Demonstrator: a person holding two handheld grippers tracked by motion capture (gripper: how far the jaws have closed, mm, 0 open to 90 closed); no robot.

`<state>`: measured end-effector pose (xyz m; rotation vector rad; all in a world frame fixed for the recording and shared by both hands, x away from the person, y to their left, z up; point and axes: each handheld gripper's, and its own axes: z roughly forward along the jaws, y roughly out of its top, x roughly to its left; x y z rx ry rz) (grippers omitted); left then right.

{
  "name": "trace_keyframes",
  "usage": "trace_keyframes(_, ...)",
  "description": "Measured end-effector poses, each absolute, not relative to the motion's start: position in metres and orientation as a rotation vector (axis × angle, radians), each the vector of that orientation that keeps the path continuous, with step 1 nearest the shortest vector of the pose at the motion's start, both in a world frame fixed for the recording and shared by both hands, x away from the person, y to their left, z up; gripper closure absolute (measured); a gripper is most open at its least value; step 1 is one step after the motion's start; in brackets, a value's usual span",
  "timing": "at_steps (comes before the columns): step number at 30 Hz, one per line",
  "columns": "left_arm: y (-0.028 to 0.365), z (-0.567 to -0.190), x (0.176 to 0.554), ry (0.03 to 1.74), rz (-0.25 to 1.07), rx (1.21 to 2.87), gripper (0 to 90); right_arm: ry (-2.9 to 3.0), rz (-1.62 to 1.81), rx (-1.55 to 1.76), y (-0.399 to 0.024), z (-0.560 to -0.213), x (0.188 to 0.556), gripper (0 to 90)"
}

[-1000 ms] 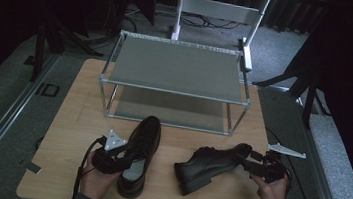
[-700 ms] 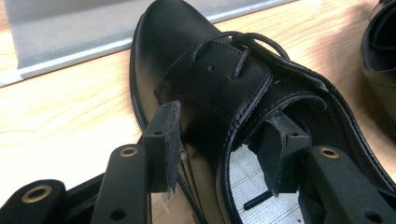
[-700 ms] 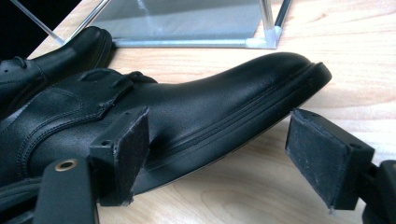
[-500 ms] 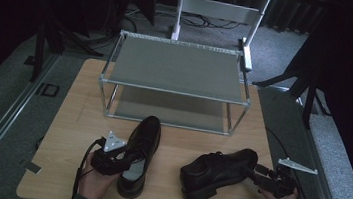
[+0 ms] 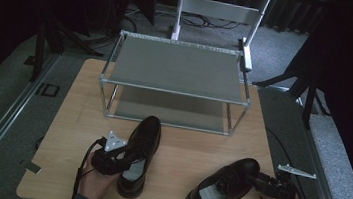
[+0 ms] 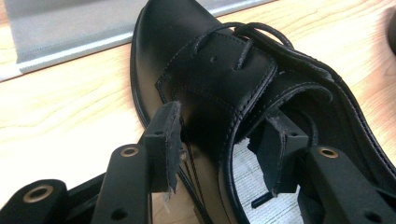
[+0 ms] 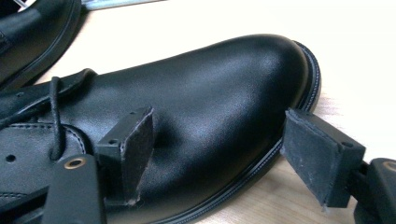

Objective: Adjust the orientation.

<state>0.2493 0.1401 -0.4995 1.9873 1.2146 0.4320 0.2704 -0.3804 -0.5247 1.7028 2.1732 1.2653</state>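
Two black shoes [image 5: 140,153] [image 5: 225,185] on table [image 5: 183,150] (rack [image 5: 178,69] shelves bare)

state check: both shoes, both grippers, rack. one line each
left shoe: upright on table, toe toward rack, side wall between the left gripper's jaws
right shoe: upright on table, angled, toe toward right gripper
left gripper: jaws straddle the shoe's side wall, one inside the opening
right gripper: open, jaws at the toe
rack: both shelves bare

two black shoes [image 5: 139,155] [image 5: 222,186], one two-tier metal rack [image 5: 178,69], two grippers [image 5: 116,160] [image 5: 261,181], one wooden table [image 5: 71,118].
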Motion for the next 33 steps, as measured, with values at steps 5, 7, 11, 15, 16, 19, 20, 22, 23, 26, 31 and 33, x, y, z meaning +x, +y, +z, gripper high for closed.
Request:
trace_keyframes(5, 0.141, -0.5, 0.249, 1.212, 0.43, 1.988, 54.7, 2.178, 1.269, 1.702, -0.381, -0.525, 0.267, 26.3)
trace_keyframes(7, 0.141, -0.501, 0.25, 1.214, 0.428, 1.987, 55.3, 2.178, 1.279, 1.718, -0.381, -0.526, 0.268, 24.5)
trace_keyframes(11, 0.141, -0.5, 0.25, 1.205, 0.428, 1.992, 56.4, 2.193, 1.291, 1.722, -0.381, -0.527, 0.274, 23.5)
trace_keyframes(15, 0.14, -0.501, 0.251, 1.204, 0.428, 1.992, 57.8, 2.184, 1.319, 1.708, -0.373, -0.528, 0.286, 22.9)
trace_keyframes(16, 0.141, -0.501, 0.251, 1.206, 0.423, 1.986, 58.9, 2.184, 1.324, 1.704, -0.37, -0.528, 0.29, 22.7)
trace_keyframes(19, 0.141, -0.501, 0.251, 1.203, 0.417, 1.984, 60.8, 2.185, 1.348, 1.694, -0.359, -0.529, 0.302, 22.8)
trace_keyframes(20, 0.141, -0.502, 0.251, 1.202, 0.416, 1.983, 61.4, 2.188, 1.363, 1.689, -0.355, -0.53, 0.306, 24.3)
trace_keyframes(22, 0.139, -0.502, 0.25, 1.208, 0.424, 1.977, 62.0, 2.185, 1.409, 1.68, -0.346, -0.532, 0.313, 23.5)
trace_keyframes(23, 0.139, -0.503, 0.249, 1.212, 0.425, 1.974, 62.0, 2.185, 1.405, 1.669, -0.34, -0.532, 0.316, 23.5)
trace_keyframes(26, 0.138, -0.504, 0.248, 1.223, 0.419, 1.952, 62.2, 2.185, 1.41, 1.65, -0.329, -0.531, 0.323, 23.8)
trace_keyframes(31, 0.132, -0.502, 0.246, 1.231, 0.413, 1.93, 62.7, 2.184, 1.411, 1.629, -0.326, -0.529, 0.323, 23.9)
trace_keyframes(33, 0.128, -0.5, 0.245, 1.221, 0.429, 1.941, 62.7, 2.184, 1.41, 1.632, -0.325, -0.529, 0.323, 23.8)
